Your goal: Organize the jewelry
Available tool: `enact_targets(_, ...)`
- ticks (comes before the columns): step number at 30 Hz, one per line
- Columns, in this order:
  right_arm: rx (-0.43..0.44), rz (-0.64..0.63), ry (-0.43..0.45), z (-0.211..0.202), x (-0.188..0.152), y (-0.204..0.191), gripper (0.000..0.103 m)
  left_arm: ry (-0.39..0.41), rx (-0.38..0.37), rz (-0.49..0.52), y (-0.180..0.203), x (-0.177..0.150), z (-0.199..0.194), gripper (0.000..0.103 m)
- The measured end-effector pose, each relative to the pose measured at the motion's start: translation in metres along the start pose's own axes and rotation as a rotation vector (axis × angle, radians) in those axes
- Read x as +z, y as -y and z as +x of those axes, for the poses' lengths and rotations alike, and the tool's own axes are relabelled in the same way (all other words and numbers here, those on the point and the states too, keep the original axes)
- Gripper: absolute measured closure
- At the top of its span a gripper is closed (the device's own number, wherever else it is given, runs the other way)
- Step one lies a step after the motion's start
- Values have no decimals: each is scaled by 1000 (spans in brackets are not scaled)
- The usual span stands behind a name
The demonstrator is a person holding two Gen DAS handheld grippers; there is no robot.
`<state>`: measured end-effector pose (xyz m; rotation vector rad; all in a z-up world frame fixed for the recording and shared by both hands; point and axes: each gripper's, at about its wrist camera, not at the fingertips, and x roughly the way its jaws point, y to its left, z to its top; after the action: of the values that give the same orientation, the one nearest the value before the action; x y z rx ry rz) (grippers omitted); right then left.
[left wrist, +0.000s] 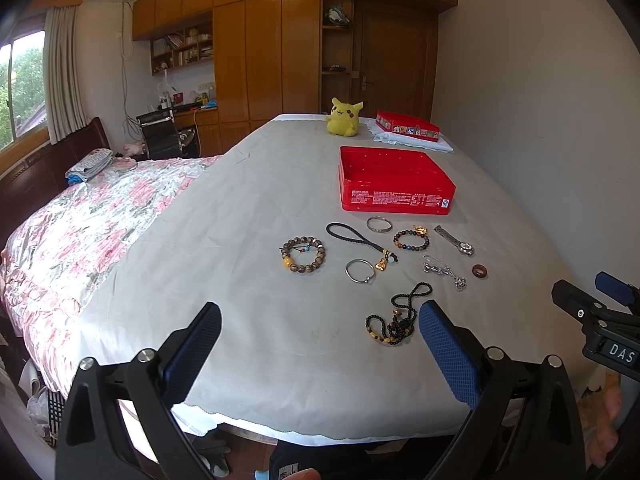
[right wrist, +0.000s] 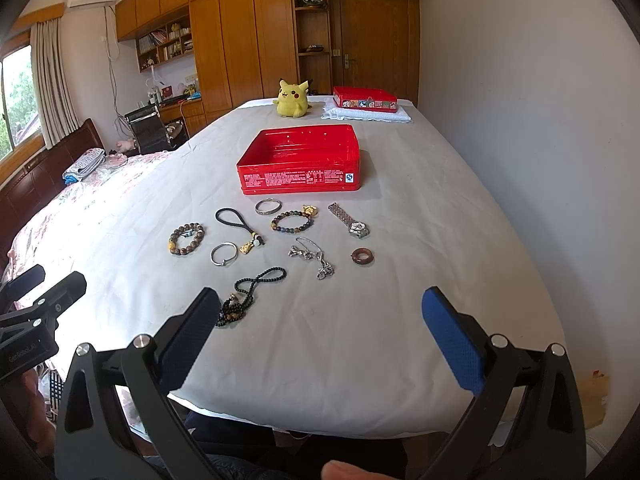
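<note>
**Jewelry spread out below an open red tin, both grippers idle**

Jewelry lies scattered on the white sheet (left wrist: 248, 208), all of it on the near side of the open red tin (left wrist: 394, 180). From the left wrist camera, a silver bangle (left wrist: 379, 224) sits closest to the tin's front wall, with a dark beaded bracelet carrying a gold charm (left wrist: 411, 239) just beside it and a wristwatch (left wrist: 456, 241) toward the tin's right corner. A black cord with a gold pendant (left wrist: 360, 243), a brown bead bracelet (left wrist: 303, 255) and a thin silver hoop (left wrist: 360, 271) lie farther from the tin, to its left. A silver chain (left wrist: 444, 274) and a brown ring (left wrist: 479, 271) lie to the right. Farthest from the tin is a black bead necklace (left wrist: 396, 316), next to the right finger of the left gripper (left wrist: 320, 344), whose jaws are spread wide and hold nothing.

From the right wrist camera, the same red tin (right wrist: 298, 160) stands with nothing visible inside it. Beyond it sit a yellow plush toy (right wrist: 293, 98) and a red lid (right wrist: 365, 100) on folded white cloth. The black bead necklace (right wrist: 250, 296) lies partly behind the left finger of the right gripper (right wrist: 320, 332), which is likewise wide apart and empty.
</note>
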<state>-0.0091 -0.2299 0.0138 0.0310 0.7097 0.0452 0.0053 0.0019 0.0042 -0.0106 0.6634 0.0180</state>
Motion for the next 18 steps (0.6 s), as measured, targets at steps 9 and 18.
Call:
enact_targets(9,1,0,0,1,-1,-1,3,-1,0,-1,-1,0,0,4)
enact_targets(18,1,0,-1,2,0,-1,3,-1,-1,-3,-1,0,1,4)
